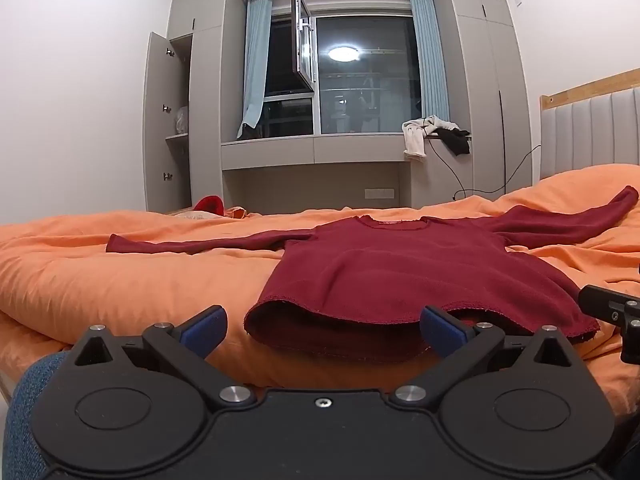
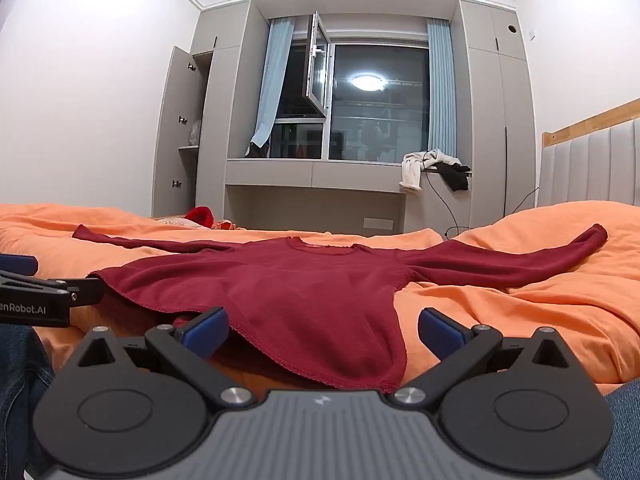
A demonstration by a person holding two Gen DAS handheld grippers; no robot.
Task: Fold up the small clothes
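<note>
A small dark red long-sleeved top point(image 1: 400, 268) point(image 2: 280, 280) lies spread flat on an orange bedcover point(image 1: 120, 272) point(image 2: 520, 300), sleeves stretched out to both sides, hem towards me. My left gripper point(image 1: 322, 330) stands open just short of the hem's left part, nothing between its blue pads point(image 1: 204, 330). My right gripper point(image 2: 322, 332) is open too, with the hem's right corner lying between its wide-set fingers point(image 2: 440, 330), untouched by either. Each gripper's black frame shows at the edge of the other's view.
Beyond the bed stand grey wardrobes point(image 1: 172, 120), one door open, and a window seat point(image 1: 316, 148) with white and black clothes point(image 1: 432, 132) heaped on it. A red item point(image 1: 208, 204) lies at the bed's far edge. A padded headboard point(image 1: 592, 136) rises at right.
</note>
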